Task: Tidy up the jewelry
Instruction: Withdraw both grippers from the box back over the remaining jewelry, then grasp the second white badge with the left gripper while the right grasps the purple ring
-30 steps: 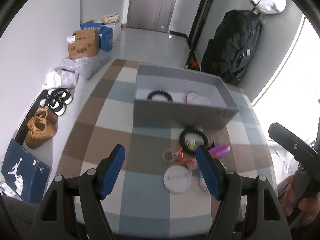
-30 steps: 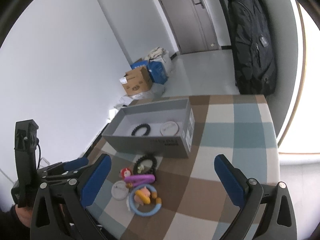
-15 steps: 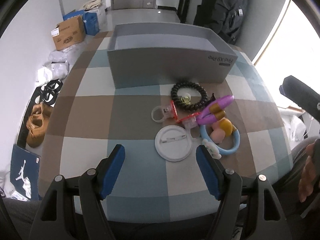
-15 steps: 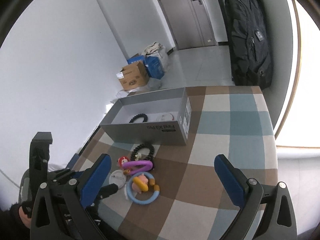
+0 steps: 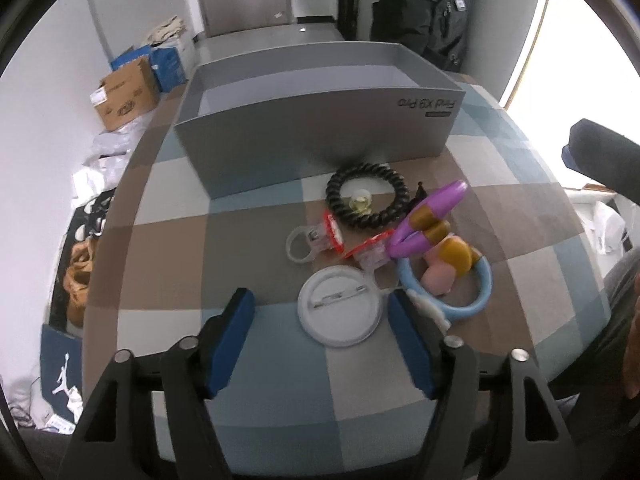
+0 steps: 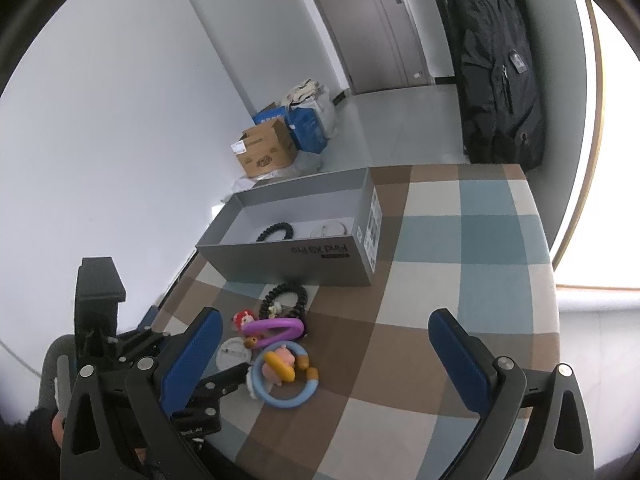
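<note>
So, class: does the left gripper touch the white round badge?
Apart. The left wrist view shows the closing left gripper with table showing between each pad and the white round badge.

A lived-in room of a home, seemingly an entryway or hallway. A grey door point(image 6: 384, 20) with a lever handle stands at the far end, across a pale grey floor point(image 6: 392, 120). Against the white wall on the left sit a brown cardboard box point(image 5: 124, 98) and a blue box point(image 5: 168, 62) with a cloth bag on top, then crumpled plastic bags point(image 5: 108, 152) and pairs of shoes point(image 5: 78, 276) on the floor. A black backpack point(image 6: 500, 68) hangs on the right near a bright window. In the foreground a desk point(image 5: 168, 248) wears a checked cloth of brown, blue and cream.
</note>
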`<state>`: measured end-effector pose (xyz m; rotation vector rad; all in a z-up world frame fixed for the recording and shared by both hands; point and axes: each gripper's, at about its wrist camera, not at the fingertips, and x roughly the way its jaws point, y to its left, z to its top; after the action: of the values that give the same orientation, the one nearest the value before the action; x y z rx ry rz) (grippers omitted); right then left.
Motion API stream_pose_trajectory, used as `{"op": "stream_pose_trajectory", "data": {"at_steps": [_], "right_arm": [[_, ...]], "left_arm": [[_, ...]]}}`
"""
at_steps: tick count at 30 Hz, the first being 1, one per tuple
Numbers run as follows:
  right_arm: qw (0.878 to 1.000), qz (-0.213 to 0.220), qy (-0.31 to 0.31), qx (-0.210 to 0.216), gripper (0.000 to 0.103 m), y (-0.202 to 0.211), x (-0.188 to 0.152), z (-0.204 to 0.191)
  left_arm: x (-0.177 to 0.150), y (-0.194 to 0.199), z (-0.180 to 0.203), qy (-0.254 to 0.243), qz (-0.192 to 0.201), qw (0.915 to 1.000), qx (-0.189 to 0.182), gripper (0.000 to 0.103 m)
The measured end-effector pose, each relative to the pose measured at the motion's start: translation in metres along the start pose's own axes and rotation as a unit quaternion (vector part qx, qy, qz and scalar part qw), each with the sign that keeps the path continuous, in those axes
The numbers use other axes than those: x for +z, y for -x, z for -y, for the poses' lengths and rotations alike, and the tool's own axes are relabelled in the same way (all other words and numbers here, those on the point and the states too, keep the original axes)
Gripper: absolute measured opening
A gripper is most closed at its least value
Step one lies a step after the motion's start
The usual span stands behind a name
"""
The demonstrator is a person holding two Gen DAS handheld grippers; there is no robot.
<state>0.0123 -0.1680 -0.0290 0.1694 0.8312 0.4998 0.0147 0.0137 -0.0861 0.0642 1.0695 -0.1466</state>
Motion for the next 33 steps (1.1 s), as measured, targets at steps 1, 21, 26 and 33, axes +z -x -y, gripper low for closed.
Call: {"op": "stream_pose_trajectory", "data": {"at_steps": [1, 21, 26, 33], "right_arm": [[1.000, -0.001, -0.002, 0.000, 0.103, -0.001, 0.000, 0.001], [1.000, -0.011, -0.019, -0.004, 0.103, -0.007, -0.002, 0.008], [1.000, -0.016, -0.016, -0.007, 0.103, -0.008, -0.004, 0.006], [0.999, -0.033, 0.002, 0.010, 0.103, -0.015, -0.009, -0.004]], "left_arm": [[0.001, 0.001, -0.001, 0.000, 0.000, 1.0000, -0.002, 0.055], [0.009, 0.012, -0.028, 0.087, -0.024, 0.9906, -0.103, 0.037], [0.014, 0.024, -0.042, 0.125, 0.004, 0.9832, -0.133, 0.037], [0.019, 0.031, -0.059, 0.184, 0.042, 0.9657, -0.178, 0.037]]}}
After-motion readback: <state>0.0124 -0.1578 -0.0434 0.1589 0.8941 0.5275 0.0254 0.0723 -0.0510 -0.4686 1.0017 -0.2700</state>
